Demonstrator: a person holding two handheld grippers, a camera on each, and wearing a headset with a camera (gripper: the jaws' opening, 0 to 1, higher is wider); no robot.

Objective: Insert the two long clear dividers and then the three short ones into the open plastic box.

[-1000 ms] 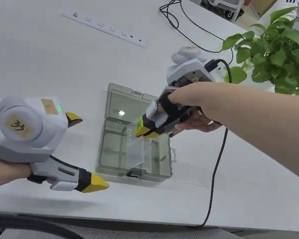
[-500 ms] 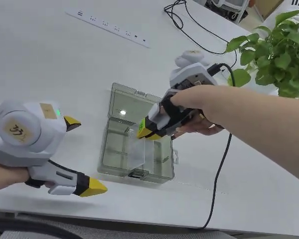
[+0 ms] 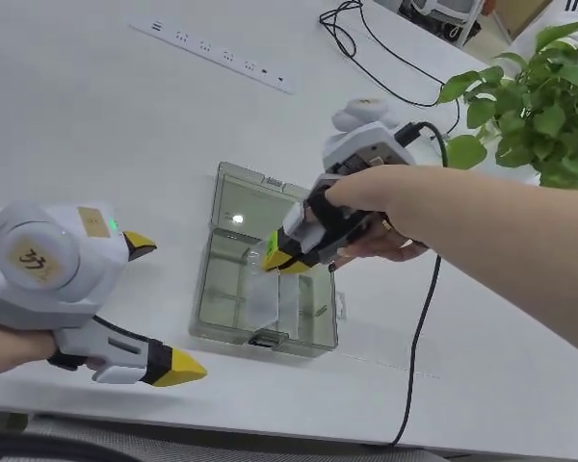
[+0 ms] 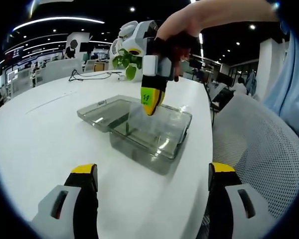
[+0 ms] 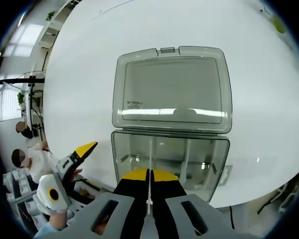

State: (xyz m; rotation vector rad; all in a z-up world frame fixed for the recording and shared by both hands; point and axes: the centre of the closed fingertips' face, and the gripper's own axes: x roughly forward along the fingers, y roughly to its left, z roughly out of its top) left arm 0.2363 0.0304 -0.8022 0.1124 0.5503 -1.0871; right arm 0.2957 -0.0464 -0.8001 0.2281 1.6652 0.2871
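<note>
Looks mid-insert: R gripper [image 3: 277, 258] clamped on divider [image 3: 268, 295], upright in box [image 3: 204, 281], L gripper [image 3: 160, 306] jaws apart, idle; next: square it to walls, push down, release

The white bench [image 3: 96, 125] carries a long white power strip [image 3: 212, 55] on its far part. Black cables [image 3: 342, 38] lie in loops to the right of the strip, and one black cable [image 3: 417, 327] runs toward the near edge. A green leafy plant [image 3: 535, 101] stands at the right. In the left gripper view a grey mesh chair [image 4: 261, 149] is beside the bench
</note>
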